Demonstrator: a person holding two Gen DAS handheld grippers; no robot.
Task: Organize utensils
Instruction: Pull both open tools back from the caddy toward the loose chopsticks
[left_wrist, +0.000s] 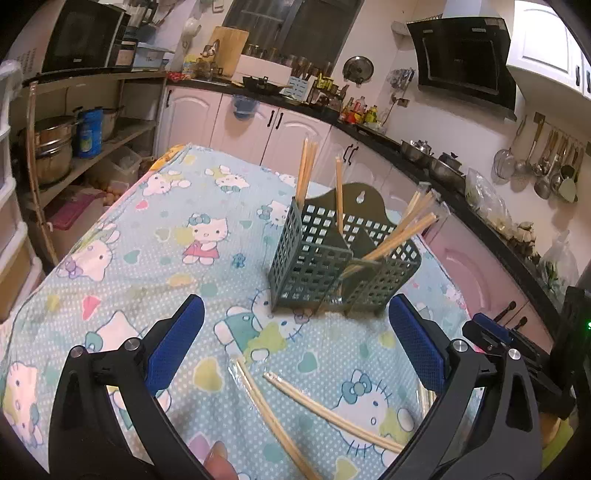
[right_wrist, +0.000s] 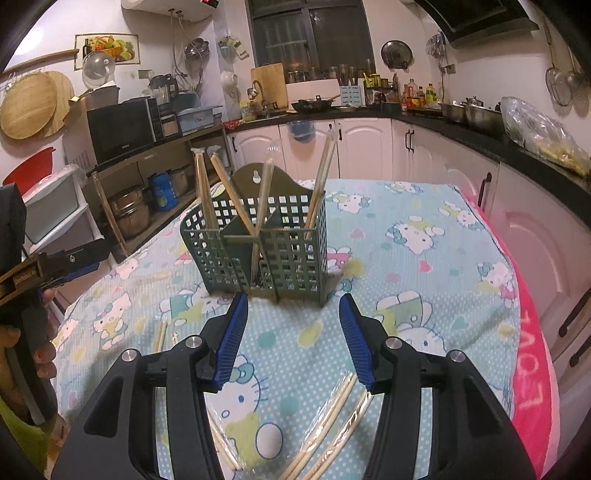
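Note:
A green lattice utensil caddy (left_wrist: 314, 266) (right_wrist: 291, 254) stands on the cartoon-cat tablecloth, with several wrapped wooden chopsticks (left_wrist: 308, 166) (right_wrist: 323, 177) upright or leaning in its compartments. More wrapped chopstick pairs (left_wrist: 332, 413) (right_wrist: 332, 417) lie flat on the cloth near me. My left gripper (left_wrist: 295, 314) is open wide, short of the caddy and above the loose pairs. My right gripper (right_wrist: 293, 306) is open with nothing between its pads, just in front of the caddy. Both hold nothing.
The table (right_wrist: 424, 280) has a pink towel (right_wrist: 532, 369) along its right edge. White cabinets and a dark counter (right_wrist: 461, 125) with pots wrap around behind. Open shelves with pots and a microwave (left_wrist: 85, 37) stand to the left. A hand (right_wrist: 44, 354) holds the left gripper.

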